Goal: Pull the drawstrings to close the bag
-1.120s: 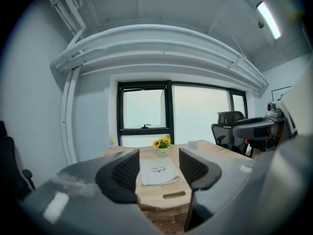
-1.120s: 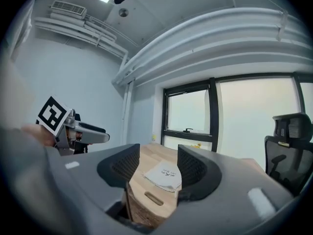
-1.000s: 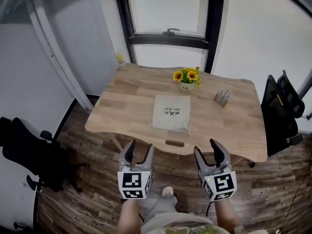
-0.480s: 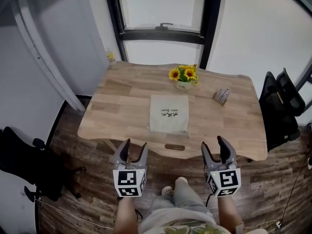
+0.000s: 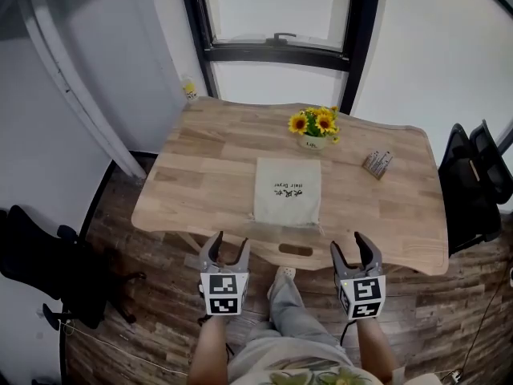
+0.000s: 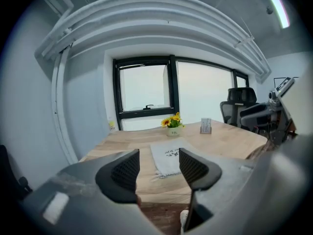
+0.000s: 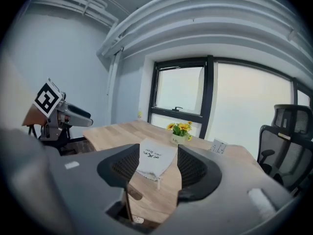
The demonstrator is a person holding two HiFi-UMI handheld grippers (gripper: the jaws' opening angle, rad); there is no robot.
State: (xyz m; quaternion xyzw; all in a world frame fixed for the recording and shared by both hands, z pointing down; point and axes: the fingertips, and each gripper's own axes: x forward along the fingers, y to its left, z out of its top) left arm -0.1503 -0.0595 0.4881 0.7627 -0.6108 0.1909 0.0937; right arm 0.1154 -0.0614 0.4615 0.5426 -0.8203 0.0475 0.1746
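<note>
One table [image 5: 200, 183] in shot. On it: one bag [image 5: 287, 191], one pot of sunflowers [image 5: 314, 127], one small box [image 5: 377, 164]. One little yellow thing [image 5: 190, 91] by the far corner. Down front, two grippers, the left gripper [image 5: 230, 245] and the right gripper [image 5: 353, 247], with two jaws apiece and one marker cube [image 5: 224, 293] on each. One black chair [image 5: 40, 255] at the left; black seat backs [image 5: 473, 183] at the right, one or two, hard to call. One window [image 5: 276, 6] behind. One shoe [image 5: 284, 273] at the near table edge.
</note>
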